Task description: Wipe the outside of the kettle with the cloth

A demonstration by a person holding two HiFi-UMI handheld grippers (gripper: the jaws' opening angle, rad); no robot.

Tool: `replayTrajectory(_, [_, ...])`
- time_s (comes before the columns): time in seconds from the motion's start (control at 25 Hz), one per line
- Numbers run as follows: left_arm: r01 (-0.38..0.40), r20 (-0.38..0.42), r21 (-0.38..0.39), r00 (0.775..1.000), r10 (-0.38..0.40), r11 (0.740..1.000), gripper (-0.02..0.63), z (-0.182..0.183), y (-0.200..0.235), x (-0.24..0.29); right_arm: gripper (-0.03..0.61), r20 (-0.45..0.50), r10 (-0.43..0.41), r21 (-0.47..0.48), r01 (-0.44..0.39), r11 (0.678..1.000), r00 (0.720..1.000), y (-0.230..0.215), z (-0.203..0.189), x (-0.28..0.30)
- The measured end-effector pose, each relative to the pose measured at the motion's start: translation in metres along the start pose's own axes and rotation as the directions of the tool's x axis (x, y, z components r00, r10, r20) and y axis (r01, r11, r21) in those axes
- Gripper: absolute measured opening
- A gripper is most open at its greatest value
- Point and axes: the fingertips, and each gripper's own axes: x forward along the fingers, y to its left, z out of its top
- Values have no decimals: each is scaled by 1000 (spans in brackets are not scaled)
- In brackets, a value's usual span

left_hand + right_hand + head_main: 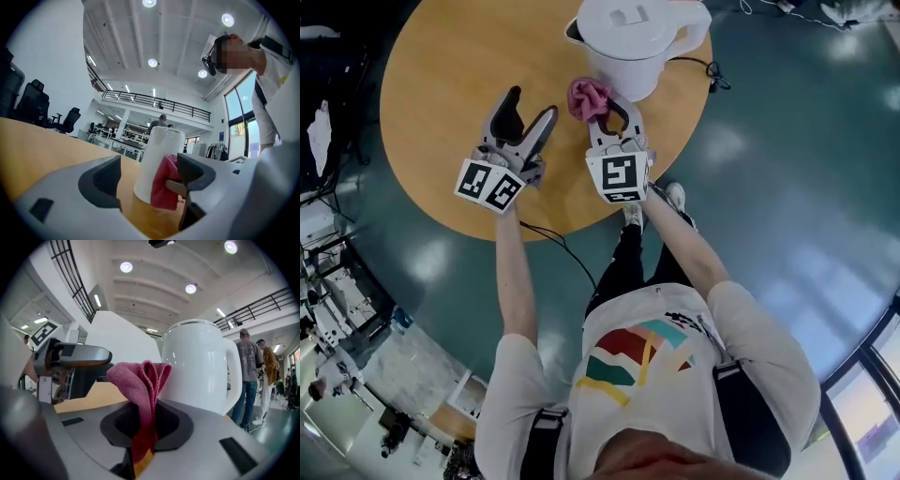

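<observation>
A white kettle [628, 42] stands at the far side of a round wooden table [441, 84], handle to the right. My right gripper [607, 111] is shut on a bunched pink cloth [586, 96] just in front of the kettle's base. In the right gripper view the cloth [143, 378] sticks up from the closed jaws, with the kettle [199, 366] close behind it. My left gripper [532, 105] hovers open over the table, left of the cloth, nothing between its fingers. Its own view frames the kettle [157, 154] and cloth [165, 185] ahead.
A black power cord [710, 70] runs from the kettle off the table's right edge. Another cable [553, 239] hangs off the near edge. Office chairs [33, 101] stand beyond the table, and people [248, 376] stand in the background to the right.
</observation>
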Motion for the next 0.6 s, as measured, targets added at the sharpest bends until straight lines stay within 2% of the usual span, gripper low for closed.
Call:
replayTrajectory(0.2, [-15,-30,-34,999,14,999,417,-20,15,-23,47,-13,-47,-106,46,993,999,5,-8,18])
replayTrajectory(0.6, [7,-39,-73,999,-9,997,417,-33,14,-25,48,-33,-80,-135,75,988,996,-2,-16,10])
